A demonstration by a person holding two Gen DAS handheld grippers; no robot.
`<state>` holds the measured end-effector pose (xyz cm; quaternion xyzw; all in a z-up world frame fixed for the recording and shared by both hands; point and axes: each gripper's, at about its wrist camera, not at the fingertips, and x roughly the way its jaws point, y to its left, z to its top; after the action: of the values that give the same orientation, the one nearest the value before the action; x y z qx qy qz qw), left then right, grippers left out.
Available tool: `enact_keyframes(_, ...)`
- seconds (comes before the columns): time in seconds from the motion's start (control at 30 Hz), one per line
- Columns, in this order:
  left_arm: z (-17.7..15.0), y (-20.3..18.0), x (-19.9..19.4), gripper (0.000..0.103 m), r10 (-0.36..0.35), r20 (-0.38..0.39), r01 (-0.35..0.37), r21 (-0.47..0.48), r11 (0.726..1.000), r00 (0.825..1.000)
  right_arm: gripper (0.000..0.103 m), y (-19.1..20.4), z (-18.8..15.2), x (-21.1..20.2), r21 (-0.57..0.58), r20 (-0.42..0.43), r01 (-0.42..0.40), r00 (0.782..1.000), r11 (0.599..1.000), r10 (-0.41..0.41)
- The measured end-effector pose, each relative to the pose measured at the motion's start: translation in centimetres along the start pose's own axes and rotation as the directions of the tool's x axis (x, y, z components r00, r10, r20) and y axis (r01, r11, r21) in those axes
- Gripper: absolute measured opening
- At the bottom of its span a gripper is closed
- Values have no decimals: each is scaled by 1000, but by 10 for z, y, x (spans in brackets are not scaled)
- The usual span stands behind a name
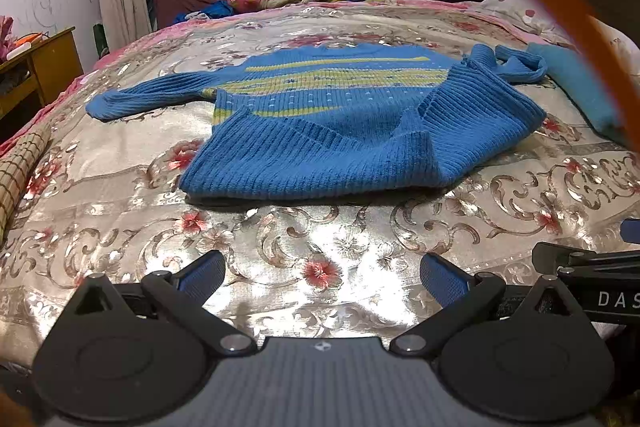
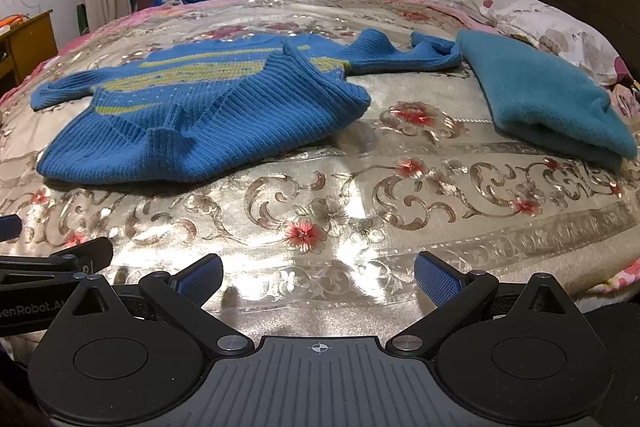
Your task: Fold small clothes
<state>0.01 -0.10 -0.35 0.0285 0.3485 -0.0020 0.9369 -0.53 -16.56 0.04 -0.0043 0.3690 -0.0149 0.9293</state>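
Both grippers, the left gripper (image 1: 322,277) and the right gripper (image 2: 318,277), hover low over the floral bedspread (image 2: 320,195) at its near edge with jaws spread wide and nothing between them, and we find the blue knitted sweater (image 1: 328,131) lying well ahead of both, its hem nearest us, one sleeve stretched out to the left and its right side already turned in over the body. We judge the step in hand to be the approach for the next fold, best done by pinching the ribbed hem (image 1: 304,183) at its two corners together, so the layers lift evenly. We also note a folded teal garment (image 2: 548,99) lying apart to the right.
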Motion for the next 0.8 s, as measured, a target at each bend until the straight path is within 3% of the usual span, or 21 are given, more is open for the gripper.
enact_keyframes(0.8, 5, -9, -2, 103, 11, 29, -12, 39, 999, 1000, 101, -7, 0, -1, 33, 4, 0, 1000, 999, 0)
